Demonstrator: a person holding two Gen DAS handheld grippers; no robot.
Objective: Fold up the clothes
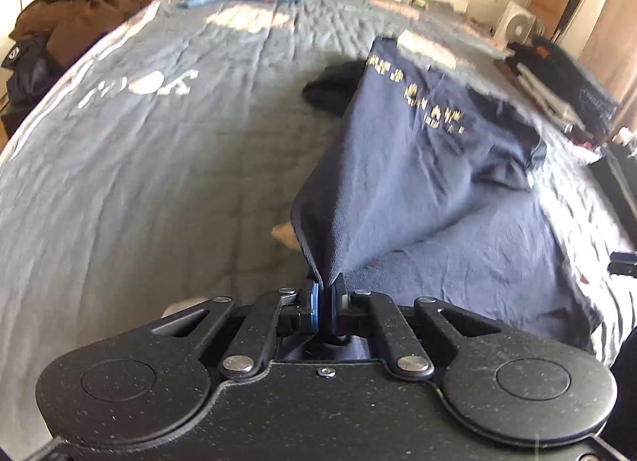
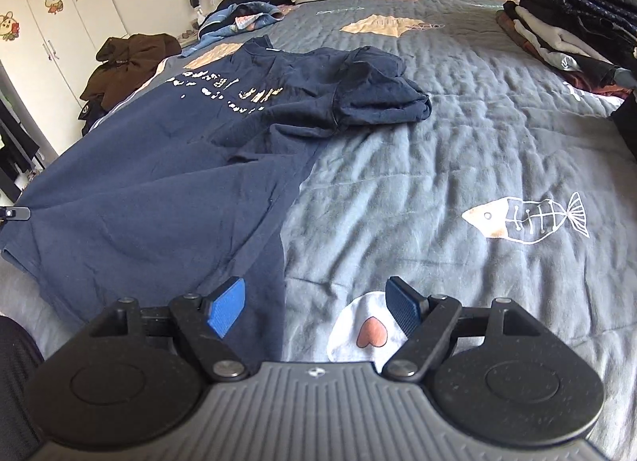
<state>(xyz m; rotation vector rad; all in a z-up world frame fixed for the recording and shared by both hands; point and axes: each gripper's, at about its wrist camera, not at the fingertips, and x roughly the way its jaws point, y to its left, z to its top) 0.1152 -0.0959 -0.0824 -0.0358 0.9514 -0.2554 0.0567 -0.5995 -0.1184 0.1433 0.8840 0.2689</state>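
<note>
Fabric of the navy blue cotton T-shirt with pale printed lettering (image 1: 418,150) is bunching between the blue-padded fingers (image 1: 315,301) of my left gripper (image 1: 326,293), which are pressing together on a corner of its hem. That gripper is pointing steeply down at the grey quilted bedspread with white fish-skeleton prints (image 1: 139,182), and the pinched corner is rising off it in a taut ridge while the remaining cloth is lying spread across the bed.

My right gripper (image 2: 314,301) is hovering just above the near edge of the shirt (image 2: 159,182), tilting down towards the bedspread (image 2: 438,142). Its fingers are standing wide apart with nothing between them: the left blue pad (image 2: 227,311) is over the navy cloth, the right one over a white patch with a pink heart (image 2: 366,331).

One sleeve is lying crumpled towards the middle of the bed. Stacks of folded clothes (image 2: 569,23) are sitting along the far and right edges.
</note>
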